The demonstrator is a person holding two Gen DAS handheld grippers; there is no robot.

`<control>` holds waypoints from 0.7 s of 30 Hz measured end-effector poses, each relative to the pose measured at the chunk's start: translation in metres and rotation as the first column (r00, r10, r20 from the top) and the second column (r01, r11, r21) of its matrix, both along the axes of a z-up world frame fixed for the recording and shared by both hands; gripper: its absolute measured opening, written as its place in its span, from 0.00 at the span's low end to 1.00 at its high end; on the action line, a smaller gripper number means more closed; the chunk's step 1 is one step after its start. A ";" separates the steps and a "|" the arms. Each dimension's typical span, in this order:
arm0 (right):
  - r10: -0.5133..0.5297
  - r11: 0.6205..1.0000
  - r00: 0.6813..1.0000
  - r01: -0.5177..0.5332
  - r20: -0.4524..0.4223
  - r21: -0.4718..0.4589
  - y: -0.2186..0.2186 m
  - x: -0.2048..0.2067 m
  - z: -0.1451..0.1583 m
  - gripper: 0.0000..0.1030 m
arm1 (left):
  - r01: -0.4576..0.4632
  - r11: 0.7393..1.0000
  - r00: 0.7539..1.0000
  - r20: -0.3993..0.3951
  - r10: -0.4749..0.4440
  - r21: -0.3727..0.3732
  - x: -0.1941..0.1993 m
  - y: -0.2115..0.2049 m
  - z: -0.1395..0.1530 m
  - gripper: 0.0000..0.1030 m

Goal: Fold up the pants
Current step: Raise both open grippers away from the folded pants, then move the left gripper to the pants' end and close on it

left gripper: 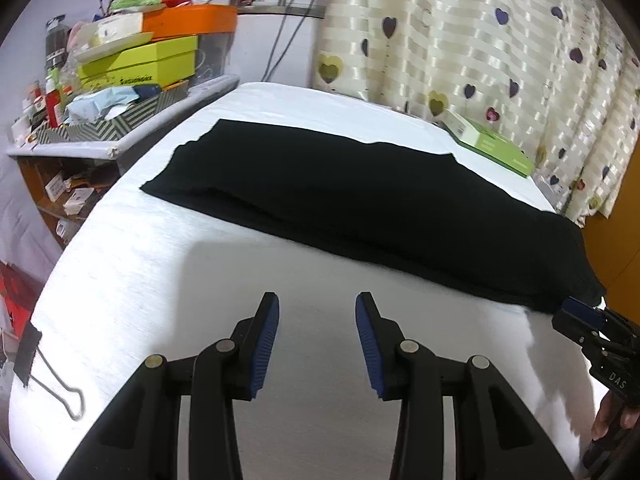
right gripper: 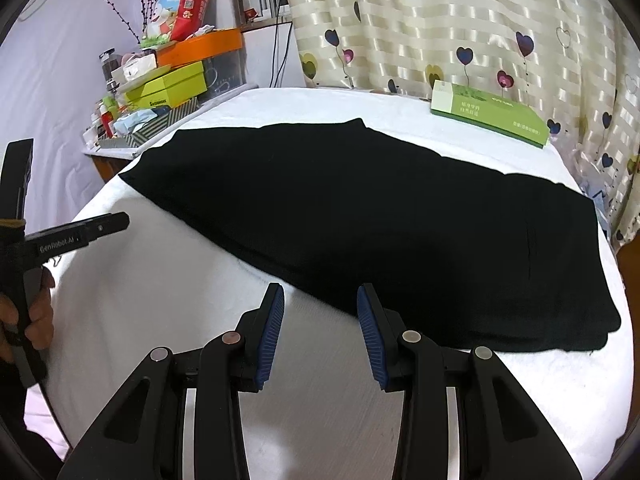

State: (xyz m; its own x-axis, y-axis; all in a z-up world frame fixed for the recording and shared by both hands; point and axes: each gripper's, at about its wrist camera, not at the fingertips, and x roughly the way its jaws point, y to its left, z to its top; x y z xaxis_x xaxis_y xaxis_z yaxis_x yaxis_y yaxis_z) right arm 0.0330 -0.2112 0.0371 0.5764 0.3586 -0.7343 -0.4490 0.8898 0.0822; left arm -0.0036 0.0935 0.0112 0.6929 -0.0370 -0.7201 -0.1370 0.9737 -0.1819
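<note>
Right now the black pants (right gripper: pixel 360 216) lie flat across the middle of a white-covered table (right gripper: pixel 168 304), folded into a long dark band that runs slantwise from the far left corner toward the near right edge. The cloth looks smooth, with a slight ridge along its near side.

Just short of that near edge hangs the right gripper (right gripper: pixel 320 300), its blue-padded jaws standing well apart with nothing between them; the pads are not touching the fabric. The left gripper (left gripper: pixel 316 308) hovers over bare tablecloth, a little away from the pants, its jaws likewise spread wide and empty. A hand (right gripper: pixel 28 320) is wrapped round its handle.

Beyond the pants, near the far edge of the table, rests a long green box (right gripper: pixel 492 118). Behind that hangs a cream striped curtain (right gripper: pixel 440 20) dotted with hearts. Off to the left a shelf (left gripper: pixel 120 144) is piled with boxes and bottles, and a binder clip (left gripper: pixel 48 372) grips the tablecloth's left edge.
</note>
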 end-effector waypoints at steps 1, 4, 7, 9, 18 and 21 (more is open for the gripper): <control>0.000 1.000 1.000 0.000 0.001 0.000 0.000 0.001 0.000 0.38 | -0.007 1.000 1.000 0.000 0.007 -0.007 0.001 0.004 0.000 0.41; 0.002 1.000 1.000 -0.002 0.009 -0.005 0.001 0.004 0.002 0.38 | -0.035 0.998 0.999 -0.002 0.035 -0.049 0.006 0.020 0.000 0.41; 0.001 1.000 1.000 -0.001 0.018 -0.005 0.000 0.009 0.004 0.38 | -0.076 0.990 0.997 -0.011 0.076 -0.119 0.013 0.041 -0.001 0.44; -0.002 1.000 1.000 0.002 0.024 -0.005 0.000 0.013 0.005 0.38 | -0.104 0.979 0.995 -0.015 0.103 -0.172 0.018 0.056 -0.002 0.51; -0.016 1.000 0.999 0.016 0.035 -0.001 -0.003 0.027 0.007 0.38 | -0.267 0.938 0.963 -0.042 0.265 -0.222 0.042 0.107 -0.007 0.55; -0.015 1.000 0.999 0.015 0.040 0.001 -0.004 0.030 0.008 0.38 | -0.292 0.937 0.956 -0.037 0.290 -0.192 0.050 0.113 -0.009 0.55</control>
